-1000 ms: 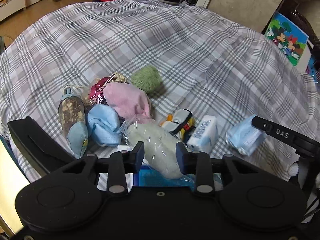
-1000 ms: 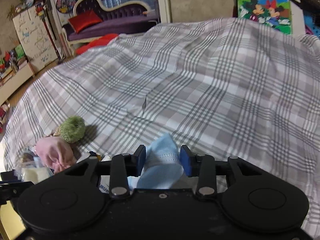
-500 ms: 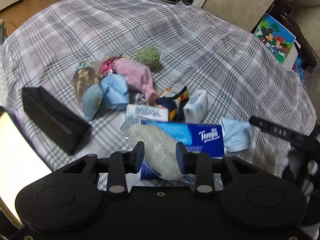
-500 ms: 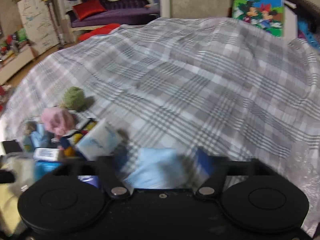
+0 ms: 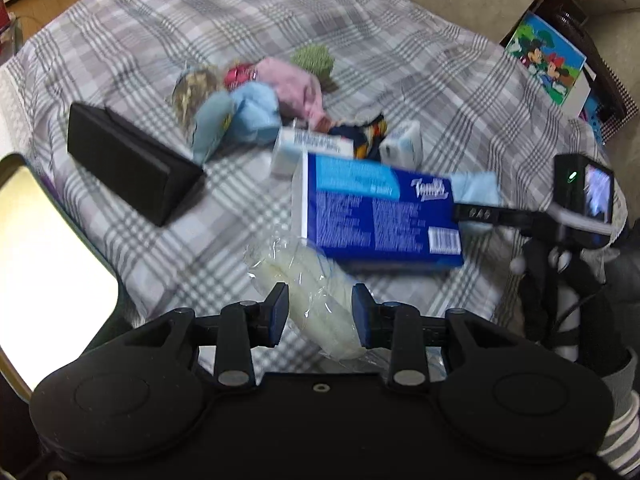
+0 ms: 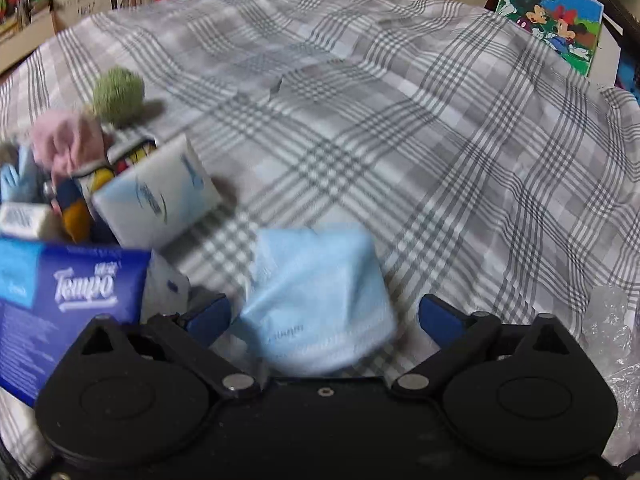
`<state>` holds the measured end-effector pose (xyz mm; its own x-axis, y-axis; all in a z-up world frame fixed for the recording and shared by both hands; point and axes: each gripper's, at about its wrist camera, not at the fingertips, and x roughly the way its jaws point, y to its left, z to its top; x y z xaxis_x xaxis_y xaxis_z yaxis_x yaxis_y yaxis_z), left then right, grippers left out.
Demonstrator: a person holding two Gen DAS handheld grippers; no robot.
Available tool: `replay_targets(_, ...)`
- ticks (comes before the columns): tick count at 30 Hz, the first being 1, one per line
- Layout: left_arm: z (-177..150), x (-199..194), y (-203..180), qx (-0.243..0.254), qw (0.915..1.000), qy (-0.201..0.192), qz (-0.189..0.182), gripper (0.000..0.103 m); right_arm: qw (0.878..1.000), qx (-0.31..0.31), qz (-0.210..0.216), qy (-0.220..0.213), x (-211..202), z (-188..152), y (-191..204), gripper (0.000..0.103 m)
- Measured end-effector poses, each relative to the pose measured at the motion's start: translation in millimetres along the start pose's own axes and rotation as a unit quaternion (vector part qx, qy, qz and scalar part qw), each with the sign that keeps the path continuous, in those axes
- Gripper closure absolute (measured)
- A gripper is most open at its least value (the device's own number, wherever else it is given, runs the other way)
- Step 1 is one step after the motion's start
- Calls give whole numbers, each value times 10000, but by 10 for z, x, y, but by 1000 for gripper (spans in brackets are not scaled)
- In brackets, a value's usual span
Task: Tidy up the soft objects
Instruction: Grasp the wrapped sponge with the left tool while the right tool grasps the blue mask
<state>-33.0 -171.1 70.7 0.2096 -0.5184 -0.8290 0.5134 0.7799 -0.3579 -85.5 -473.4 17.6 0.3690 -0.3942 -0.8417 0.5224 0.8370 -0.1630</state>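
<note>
At the far left of my left-hand view a black box (image 5: 132,158) lay on the grey plaid cloth (image 5: 132,52), its inside not visible to me. Right of it sat the heap of soft things: a patterned pouch (image 5: 200,116), a light blue cloth (image 5: 256,114), a pink cloth (image 5: 292,84) and a green fuzzy ball (image 5: 313,61) behind them. Next came a small white tissue pack (image 5: 308,147), its print too blurred to read, then the big blue tissue pack (image 5: 380,216) marked "Tempo". My left gripper (image 5: 320,314) was clamped on a clear plastic bag of pale soft material (image 5: 316,296), held just in front of that blue pack. In my right-hand view a white and blue tissue pack (image 6: 156,196) leaned beside the Tempo pack, and right of these a folded light blue face mask (image 6: 316,300) lay on the cloth between the fingers of my right gripper (image 6: 324,320), whose jaws stood wide and were closing, the pads clear of the mask. Crinkled clear plastic (image 6: 616,344) showed at the right edge. Behind the bed stood a Mickey and Minnie picture (image 6: 552,16) against a beige wall.
</note>
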Motion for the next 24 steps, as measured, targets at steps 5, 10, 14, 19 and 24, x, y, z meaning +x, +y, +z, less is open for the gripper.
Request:
replay_targets(5, -176, 28, 82, -123, 9998, 140, 25, 69, 9983, 124, 394, 402, -47, -33, -135, 68)
replay_targets(10, -259, -1, 205, -307, 9994, 120, 50, 69, 9976, 125, 418, 533, -181, -82, -218, 74)
replay_targets(14, -268, -83, 346, -487, 9987, 57, 103, 75, 9959, -16, 367, 822, -377, -101, -257, 75)
replay_targets(19, -272, -105, 488, -564, 9978, 0, 334, 75, 9950, -425, 349, 839, -813, -187, -227, 78)
replay_targets(24, -388, 2, 606, -541, 9967, 178, 578, 53, 9928, -583, 543, 896, -961, -266, -50, 78)
